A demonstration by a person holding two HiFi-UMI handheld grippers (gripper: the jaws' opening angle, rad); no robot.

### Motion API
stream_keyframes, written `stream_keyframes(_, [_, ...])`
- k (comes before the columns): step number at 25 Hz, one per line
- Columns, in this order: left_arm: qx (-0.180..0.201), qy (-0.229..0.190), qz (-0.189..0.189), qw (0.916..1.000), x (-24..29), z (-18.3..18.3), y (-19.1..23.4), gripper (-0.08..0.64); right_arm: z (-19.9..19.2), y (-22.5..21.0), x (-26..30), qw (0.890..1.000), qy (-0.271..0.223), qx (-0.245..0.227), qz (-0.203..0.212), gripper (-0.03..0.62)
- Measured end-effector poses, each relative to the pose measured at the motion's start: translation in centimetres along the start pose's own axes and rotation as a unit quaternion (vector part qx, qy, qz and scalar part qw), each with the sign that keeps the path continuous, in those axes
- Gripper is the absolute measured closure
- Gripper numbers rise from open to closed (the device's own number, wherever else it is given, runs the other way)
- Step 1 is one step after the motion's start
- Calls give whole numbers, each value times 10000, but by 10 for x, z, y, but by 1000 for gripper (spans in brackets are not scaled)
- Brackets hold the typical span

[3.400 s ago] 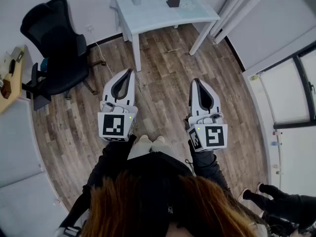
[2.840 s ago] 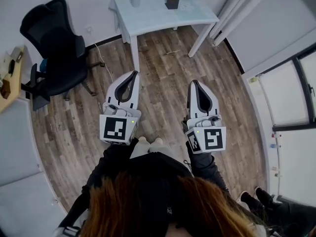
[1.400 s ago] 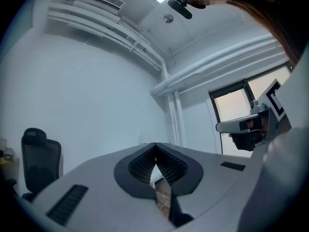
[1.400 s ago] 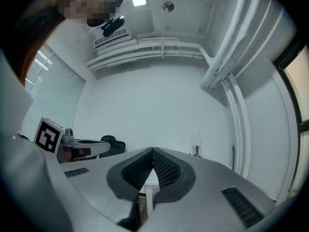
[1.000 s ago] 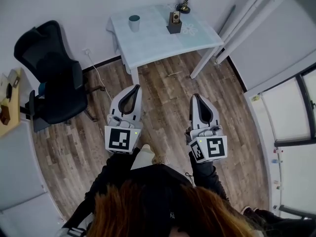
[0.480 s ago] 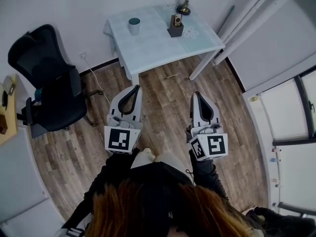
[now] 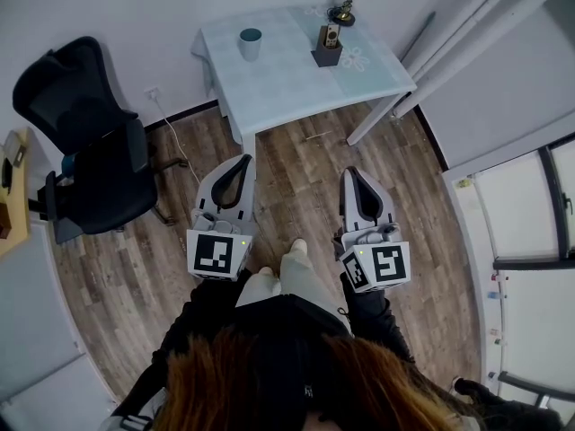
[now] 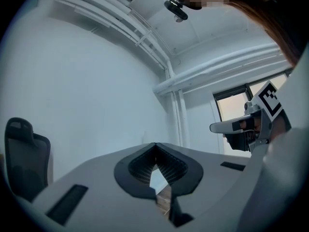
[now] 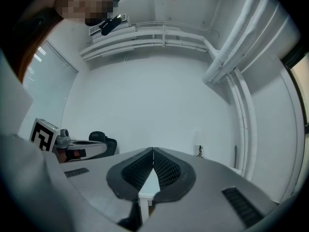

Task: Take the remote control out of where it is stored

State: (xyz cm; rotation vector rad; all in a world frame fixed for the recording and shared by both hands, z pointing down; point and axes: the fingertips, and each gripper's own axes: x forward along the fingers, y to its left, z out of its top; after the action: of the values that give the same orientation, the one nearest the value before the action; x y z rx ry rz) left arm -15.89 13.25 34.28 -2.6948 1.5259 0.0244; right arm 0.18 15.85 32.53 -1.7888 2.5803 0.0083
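Floor (image 7: 305, 178): wood planks, open between the person and the table, so the walk up looks unobstructed.
Table (image 7: 269, 83): pale, set against the wall and well ahead of both grippers. The stored thing is on its far right part.
Chair (image 7: 85, 137): black office chair to the left, well apart from the table and out of the likely path.
Person (image 7: 292, 272): stands facing the table, one shoe forward. This looks like the approach, not yet the reach.
Left gripper (image 7: 248, 158): held level and pointing at the table, jaws closed tip to tip with nothing between them.
Right gripper (image 7: 348, 171): level and parallel to the left, jaws pressed together and empty. Probably carried closed because nothing is within reach.
Cup (image 7: 250, 43): upright on the table's left part, well apart from the holder.
Holder (image 7: 328, 54): small dark box near the table's far right edge. It keeps the remote standing, so the top end is free to pinch.
Remote (image 7: 331, 35): upright in the holder, its upper part sticking out, untouched.
Ornament (image 7: 342, 12): just beyond the holder, near the wall. A careless reach could knock it.
Head view alone: shows the remote, holder and cup, and how far off both grippers are.
Gripper views alone: show the pads meeting at the tips. Each also sees the other gripper from the side, and only a sliver of table appears under the pads.
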Motion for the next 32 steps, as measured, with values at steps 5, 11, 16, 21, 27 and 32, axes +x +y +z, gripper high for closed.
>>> stream_keyframes(5, [74, -9, 62, 10000, 13, -1, 3, 560, -3, -10, 12, 10000, -23, 30, 65, 578])
stream_keyframes(11, [129, -33, 230, 9996, 45, 4, 4, 560, 3, -29, 42, 9994, -95, 4, 345, 578])
stream_keyframes(16, [176, -56, 352, 9992, 72, 11, 4, 560, 8, -46, 67, 9987, -134, 31, 499, 578])
stream_keyframes(21, [111, -85, 354, 9993, 103, 11, -3, 560, 7, -65, 85, 9983, -108, -8, 575, 578])
stream_keyframes(27, [105, -85, 304, 9994, 136, 9, -15, 560, 8, -91, 95, 9982, -105, 2, 591, 578])
stream_keyframes(32, [187, -48, 269, 9994, 158, 8, -24, 560, 8, -112, 104, 9981, -119, 65, 608, 578])
